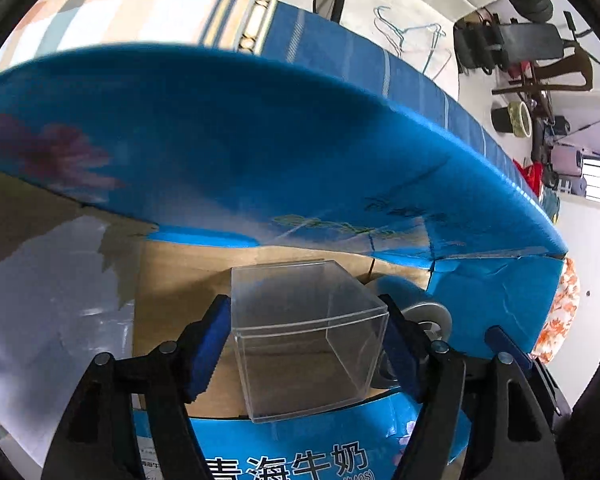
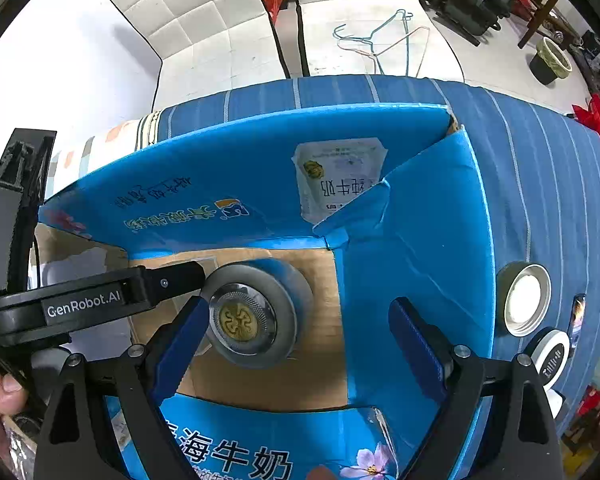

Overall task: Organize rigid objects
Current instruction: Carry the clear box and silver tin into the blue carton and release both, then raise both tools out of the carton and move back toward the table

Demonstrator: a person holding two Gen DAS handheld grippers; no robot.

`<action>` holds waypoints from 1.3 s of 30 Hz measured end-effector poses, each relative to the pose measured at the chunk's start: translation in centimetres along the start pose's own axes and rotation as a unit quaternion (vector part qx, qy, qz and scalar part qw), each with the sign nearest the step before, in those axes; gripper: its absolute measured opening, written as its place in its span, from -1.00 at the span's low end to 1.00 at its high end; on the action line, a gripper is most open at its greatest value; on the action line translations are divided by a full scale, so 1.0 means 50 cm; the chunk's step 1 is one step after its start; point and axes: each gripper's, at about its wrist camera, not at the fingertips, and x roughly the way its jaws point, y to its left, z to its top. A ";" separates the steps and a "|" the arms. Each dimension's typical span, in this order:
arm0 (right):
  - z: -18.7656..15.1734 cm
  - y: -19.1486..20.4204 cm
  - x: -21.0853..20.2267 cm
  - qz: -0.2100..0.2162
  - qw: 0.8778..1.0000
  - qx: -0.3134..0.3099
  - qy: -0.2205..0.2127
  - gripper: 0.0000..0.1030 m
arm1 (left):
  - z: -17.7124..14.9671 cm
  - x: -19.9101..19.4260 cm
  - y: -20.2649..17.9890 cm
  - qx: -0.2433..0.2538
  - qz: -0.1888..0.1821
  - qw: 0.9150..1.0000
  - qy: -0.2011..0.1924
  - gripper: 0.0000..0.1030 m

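A clear plastic box (image 1: 306,340) sits clamped between the left hand-held gripper (image 1: 305,344) pads, over the blue milk carton (image 2: 416,264). On the carton's cardboard floor lies a round grey tin (image 2: 252,316), just ahead of the wide-open, empty right hand-held gripper (image 2: 296,344).

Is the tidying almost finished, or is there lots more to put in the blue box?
One thing is in: a round grey metal case lies in the blue cardboard box. The left tongs hold a clear plastic cube box over it. Two round lidded tins wait outside; the right tongs are open.
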 end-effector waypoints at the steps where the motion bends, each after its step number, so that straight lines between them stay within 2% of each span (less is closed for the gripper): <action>1: -0.002 -0.002 -0.003 0.001 1.000 0.002 -0.001 0.81 | -0.002 0.000 -0.001 0.001 0.002 1.000 0.001 0.38; 5: -0.014 -0.007 -0.017 0.003 1.000 -0.002 -0.005 0.84 | -0.012 -0.014 -0.004 0.005 0.010 1.000 -0.006 0.41; 6: -0.018 -0.005 -0.023 0.003 1.000 -0.007 -0.008 0.94 | -0.016 -0.019 -0.006 0.005 0.011 1.000 -0.009 0.45; 8: -0.029 -0.001 -0.035 -0.001 1.000 -0.017 -0.017 1.00 | -0.022 -0.037 -0.010 0.008 0.016 1.000 -0.019 0.72; 10: -0.048 0.002 -0.049 -0.005 0.999 -0.027 -0.025 1.00 | -0.035 -0.061 -0.013 0.016 0.022 0.999 -0.033 0.75; 13: -0.087 0.009 -0.072 -0.012 0.998 -0.045 -0.036 1.00 | -0.067 -0.101 -0.022 0.038 0.045 0.997 -0.054 1.00; 20: -0.186 0.046 -0.132 -0.030 0.994 -0.089 -0.061 1.00 | -0.205 -0.201 -0.009 0.054 0.114 0.982 -0.141 1.00; 25: -0.253 0.069 -0.200 -0.038 0.988 -0.110 -0.103 1.00 | -0.328 -0.254 0.018 0.049 0.152 0.968 -0.195 1.00; 26: -0.267 0.071 -0.216 -0.035 0.987 -0.111 -0.110 1.00 | -0.333 -0.259 0.014 0.049 0.158 0.965 -0.203 1.00; 32: -0.315 0.078 -0.291 -0.023 0.984 -0.111 -0.135 1.00 | -0.408 -0.317 0.004 0.036 0.163 0.955 -0.243 1.00; 39: -0.361 0.066 -0.381 -0.011 0.980 -0.109 -0.166 1.00 | -0.474 -0.380 -0.045 0.054 0.169 0.944 -0.278 1.00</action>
